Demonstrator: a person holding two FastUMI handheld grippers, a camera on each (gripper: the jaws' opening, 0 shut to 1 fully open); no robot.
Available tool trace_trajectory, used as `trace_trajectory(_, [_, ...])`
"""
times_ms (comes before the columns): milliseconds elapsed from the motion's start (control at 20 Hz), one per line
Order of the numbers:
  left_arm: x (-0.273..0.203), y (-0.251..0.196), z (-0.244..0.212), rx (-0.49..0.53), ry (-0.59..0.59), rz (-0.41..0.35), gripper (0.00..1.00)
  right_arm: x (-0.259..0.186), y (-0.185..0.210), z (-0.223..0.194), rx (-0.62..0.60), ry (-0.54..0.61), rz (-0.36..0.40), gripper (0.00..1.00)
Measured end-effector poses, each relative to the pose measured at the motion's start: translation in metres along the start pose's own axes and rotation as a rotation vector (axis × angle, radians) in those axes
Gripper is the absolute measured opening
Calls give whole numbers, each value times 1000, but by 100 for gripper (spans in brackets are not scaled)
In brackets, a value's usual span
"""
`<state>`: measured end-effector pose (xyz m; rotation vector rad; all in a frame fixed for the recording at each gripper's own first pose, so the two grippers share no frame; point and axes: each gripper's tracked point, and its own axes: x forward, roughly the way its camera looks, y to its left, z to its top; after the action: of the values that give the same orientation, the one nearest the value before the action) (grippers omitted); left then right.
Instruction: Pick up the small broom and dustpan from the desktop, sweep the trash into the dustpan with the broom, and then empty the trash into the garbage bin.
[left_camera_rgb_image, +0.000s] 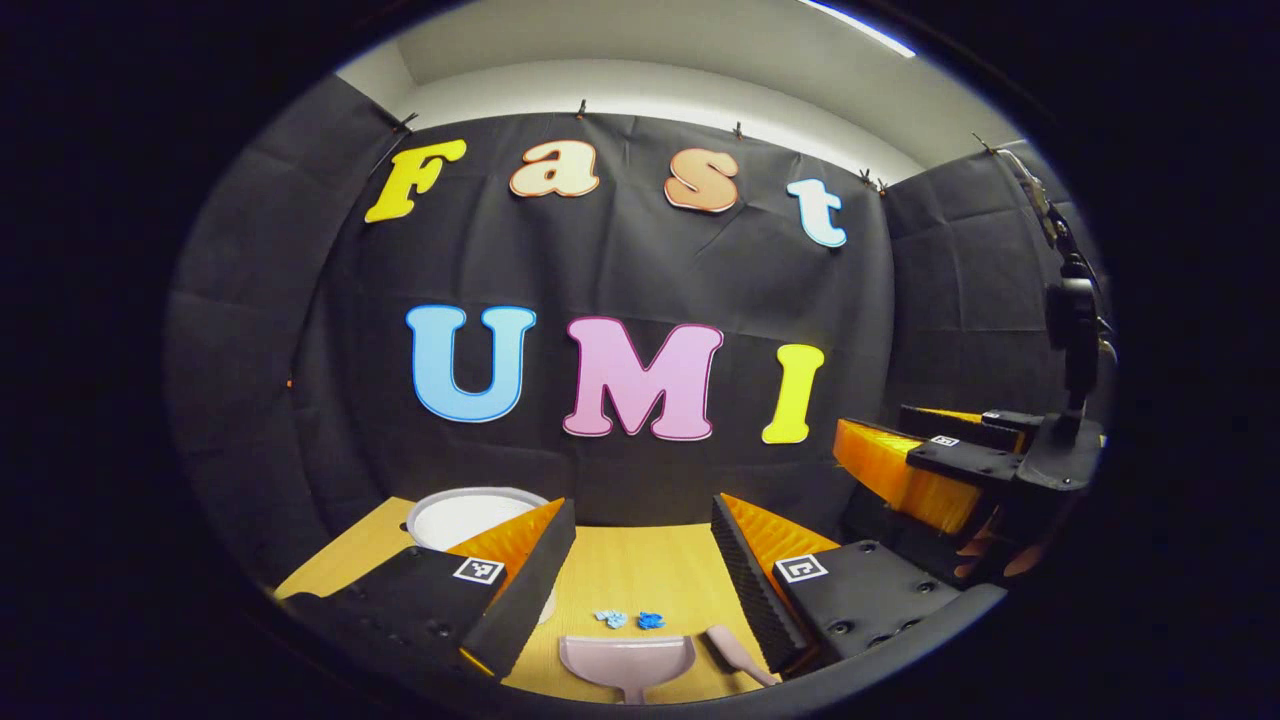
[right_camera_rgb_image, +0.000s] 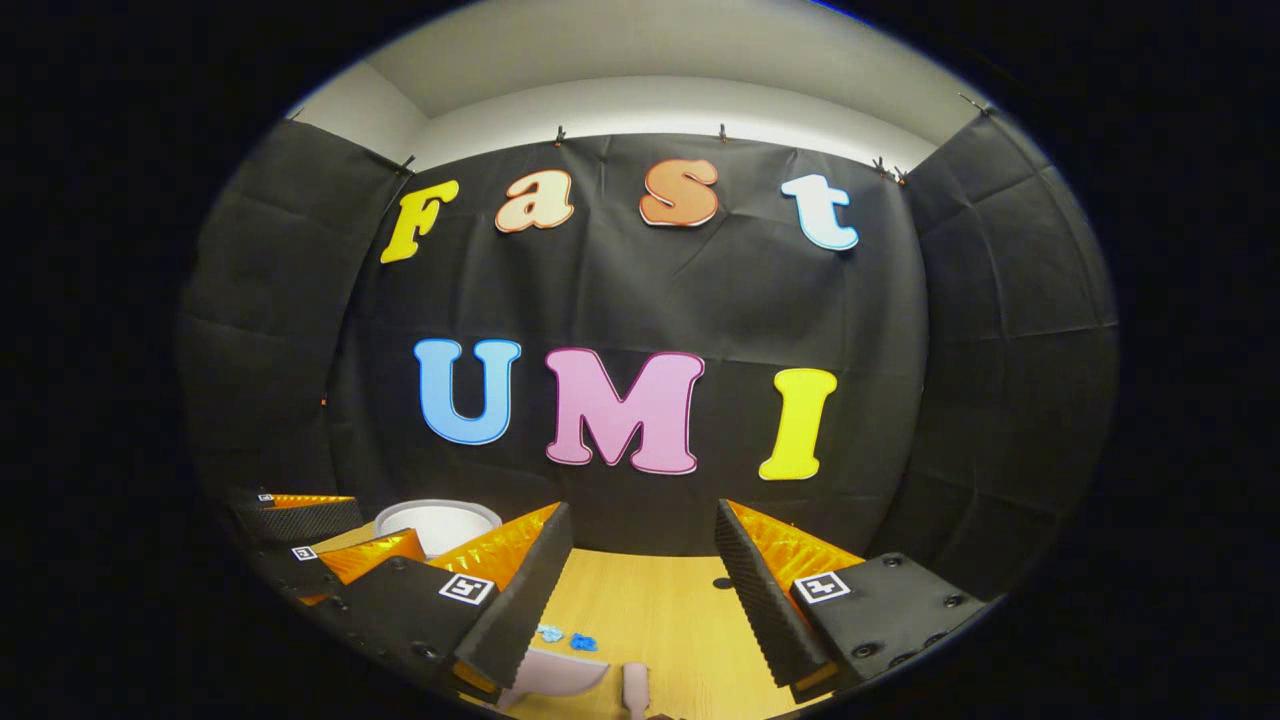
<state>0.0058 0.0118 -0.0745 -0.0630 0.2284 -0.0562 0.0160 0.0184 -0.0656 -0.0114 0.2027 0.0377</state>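
Note:
A pink dustpan (left_camera_rgb_image: 625, 660) lies on the wooden desktop (left_camera_rgb_image: 640, 575) with its mouth facing the back wall. A pink small broom (left_camera_rgb_image: 735, 655) lies just right of it. Two blue scraps of trash (left_camera_rgb_image: 632, 620) sit right in front of the pan's mouth. My left gripper (left_camera_rgb_image: 643, 505) hovers open above them, nothing between its fingers. In the right gripper view, the dustpan (right_camera_rgb_image: 555, 675), broom (right_camera_rgb_image: 635, 690) and trash (right_camera_rgb_image: 566, 637) lie low between the fingers of my open right gripper (right_camera_rgb_image: 641, 512). A white garbage bin (left_camera_rgb_image: 470, 515) (right_camera_rgb_image: 437, 522) stands at the back left.
In the left gripper view the right gripper's fingers (left_camera_rgb_image: 900, 475) and the hand (left_camera_rgb_image: 990, 545) holding it are at the far right. The left gripper's fingers (right_camera_rgb_image: 300, 520) show at the far left of the right gripper view. The table (right_camera_rgb_image: 660, 610) ends at the black wall.

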Motion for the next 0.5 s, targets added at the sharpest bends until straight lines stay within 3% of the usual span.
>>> trace_trajectory(200, [20, 6, -46, 5, 135, 21, 81, 29, 2, -73, 47, 221, 22, 93])
trace_trajectory(300, [30, 5, -81, -33, 242, 32, 81, 40, 1, -125, 104, 386, 23, 89])
trace_trajectory(350, [34, 6, -102, -47, 312, 43, 81, 41, -2, -158, 128, 493, 17, 94])
trace_trajectory(500, [43, 1, -166, -39, 537, 47, 81, 36, -7, -243, 182, 790, 21, 96])
